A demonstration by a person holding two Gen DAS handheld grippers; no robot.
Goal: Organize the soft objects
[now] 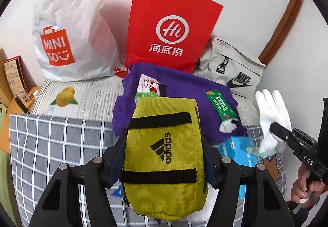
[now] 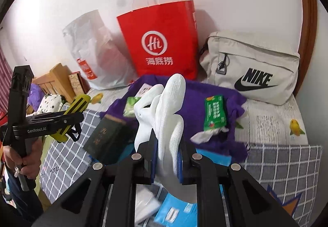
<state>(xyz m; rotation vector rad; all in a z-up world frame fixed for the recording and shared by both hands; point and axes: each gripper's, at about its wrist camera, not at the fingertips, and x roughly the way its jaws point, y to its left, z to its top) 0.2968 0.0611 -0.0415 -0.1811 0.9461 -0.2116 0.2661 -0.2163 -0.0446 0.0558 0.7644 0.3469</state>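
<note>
Here, both tongs clamp soft goods above the bed [image 1: 61,141].
Left tongs [image 1: 165,145] pinch the woven yellow pouch [image 1: 164,157], long axis pointing away; right tongs [image 2: 167,157] grip an upright knit white glove [image 2: 168,116].

White glove [image 2: 164,116] in right gripper [image 2: 167,162], probably clamped

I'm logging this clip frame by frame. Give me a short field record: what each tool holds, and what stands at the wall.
left tool: shut on yellow pouch
right tool: shut on white glove
at wall: white bag, red bag, grey bag
on bed: purple cloth with green tissue pack
</note>
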